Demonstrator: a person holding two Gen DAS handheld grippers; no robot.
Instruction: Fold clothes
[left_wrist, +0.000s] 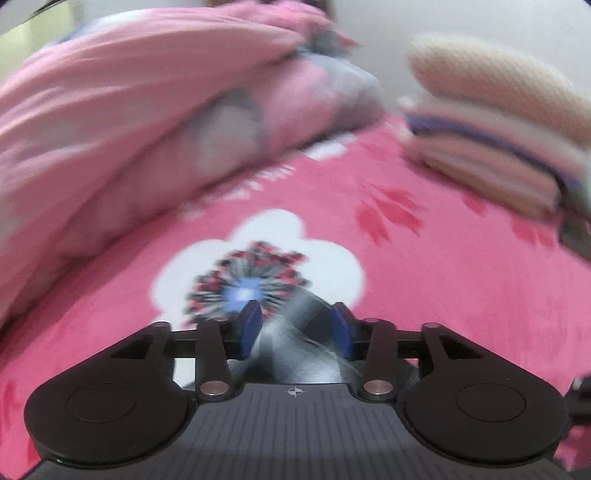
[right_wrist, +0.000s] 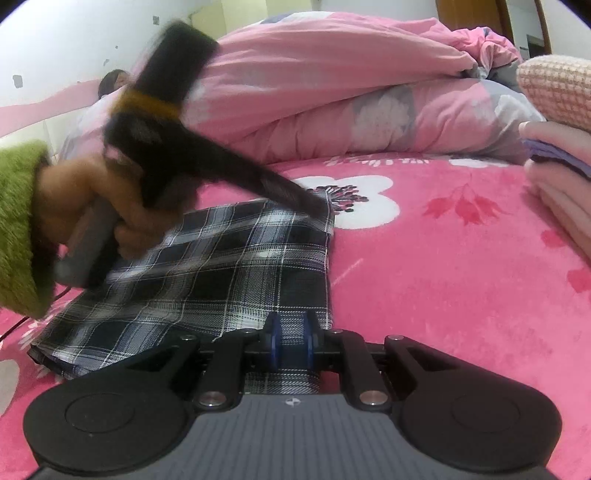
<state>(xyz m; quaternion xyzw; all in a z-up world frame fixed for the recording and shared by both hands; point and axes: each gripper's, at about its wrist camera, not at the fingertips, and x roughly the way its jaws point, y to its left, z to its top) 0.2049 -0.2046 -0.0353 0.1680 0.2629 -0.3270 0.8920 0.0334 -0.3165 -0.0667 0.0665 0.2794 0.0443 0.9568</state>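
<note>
Plaid garment (right_wrist: 207, 266) lies folded flat on the pink bed (right_wrist: 443, 295). Near hem is pinched by right gripper (right_wrist: 291, 341), apparently anchoring it. Left gripper (left_wrist: 295, 328) is held half-open; blurred plaid cloth sits between its fingers, contact unclear. Folded stack (left_wrist: 498, 147) is kept well apart.

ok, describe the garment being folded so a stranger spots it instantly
On the pink floral bedspread, in front of the heaped pink duvet, lies the plaid garment. It is the only dark checked cloth; the folded stack at right is pale.
</note>
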